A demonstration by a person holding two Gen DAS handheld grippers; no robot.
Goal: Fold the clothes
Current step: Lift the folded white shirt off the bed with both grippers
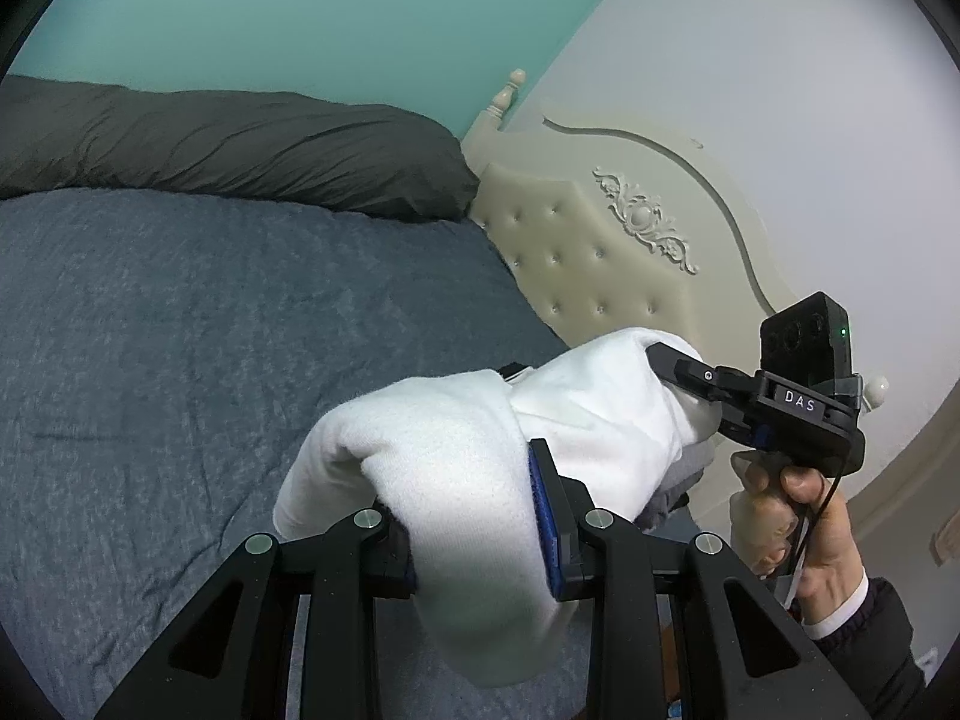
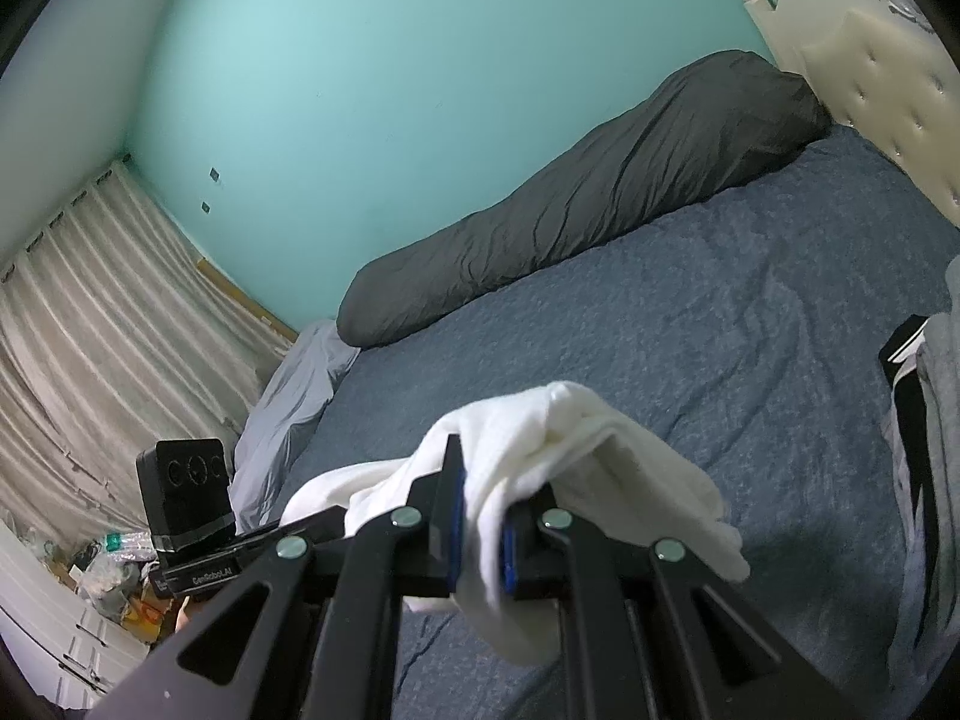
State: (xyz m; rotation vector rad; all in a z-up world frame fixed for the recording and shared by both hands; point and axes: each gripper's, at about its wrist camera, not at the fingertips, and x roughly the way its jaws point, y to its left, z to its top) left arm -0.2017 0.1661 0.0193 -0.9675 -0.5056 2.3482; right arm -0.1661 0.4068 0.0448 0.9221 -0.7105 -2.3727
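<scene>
A white fleece garment [image 1: 456,450] hangs bunched in the air above the blue bed cover [image 1: 180,330]. My left gripper [image 1: 474,516] is shut on one thick fold of it. My right gripper [image 1: 666,360], held by a hand at the right, is shut on the garment's other end. In the right wrist view the right gripper [image 2: 483,516] pinches the white garment [image 2: 570,450] between its blue pads, and cloth droops below the jaws. The left gripper's body [image 2: 192,540] shows at the lower left.
A long dark grey pillow [image 2: 588,204] lies along the teal wall. A cream tufted headboard [image 1: 588,252] stands at the bed's head. Grey and dark clothes [image 2: 924,420] sit at the bed's right edge. Curtains [image 2: 90,312] and floor clutter [image 2: 114,576] are beyond the bed.
</scene>
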